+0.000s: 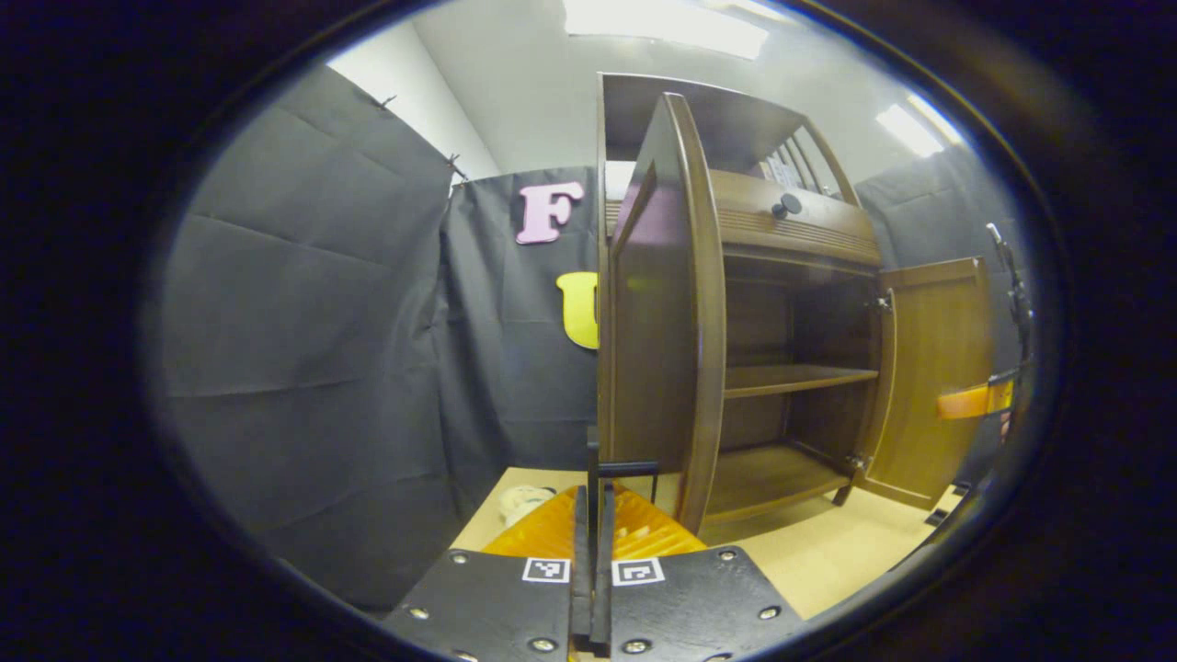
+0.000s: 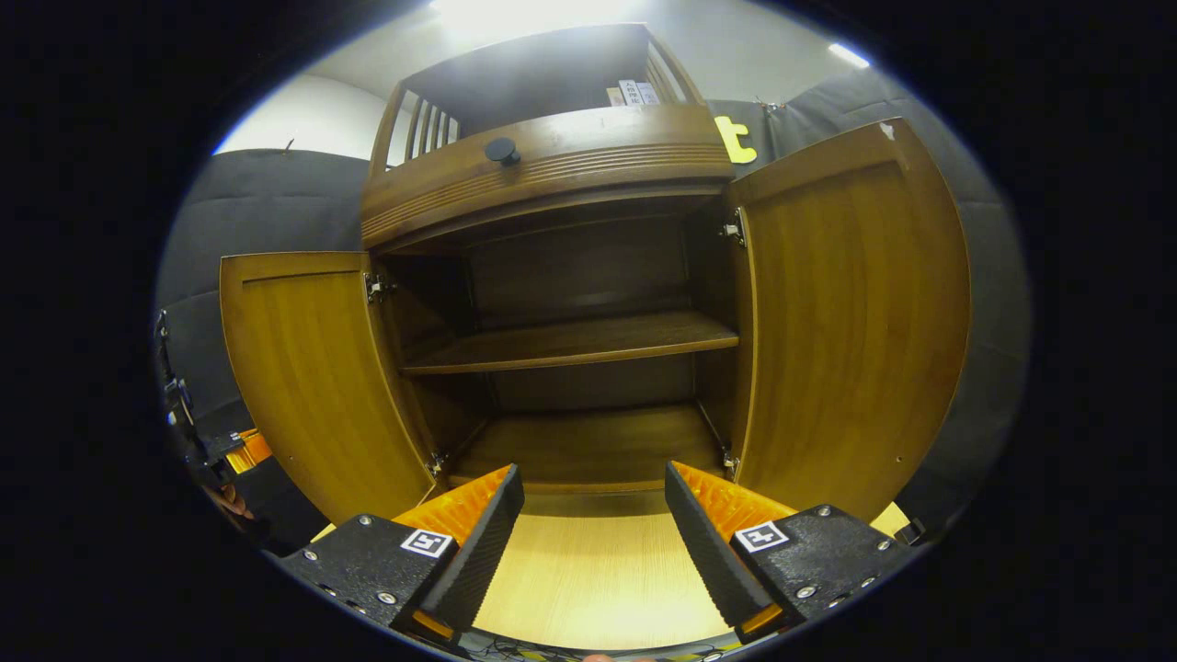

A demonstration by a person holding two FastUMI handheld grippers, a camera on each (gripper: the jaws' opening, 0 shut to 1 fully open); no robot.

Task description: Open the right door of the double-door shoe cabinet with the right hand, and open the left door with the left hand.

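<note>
1 cabinet (image 2: pixel 552 165), 2 doors (image 2: pixel 855 313), 2 shelves (image 2: pixel 570 345)

left tongs (image 1: pixel 593 515) closed, right tongs (image 2: pixel 594 515) spread

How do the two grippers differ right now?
The right gripper has its fingers spread wide with nothing between them; the left gripper has its fingers closed together. The right gripper faces the open cabinet head-on; the left gripper sits by the left door, seeing it edge-on. Both doors stand open.

The cabinet (image 2: pixel 552 175) stands on the counter (image 2: pixel 588 570) before the wall, its left door (image 2: pixel 313 377) and right door (image 2: pixel 855 313) swung out either side of a shelf (image 2: pixel 570 342) inside.
</note>
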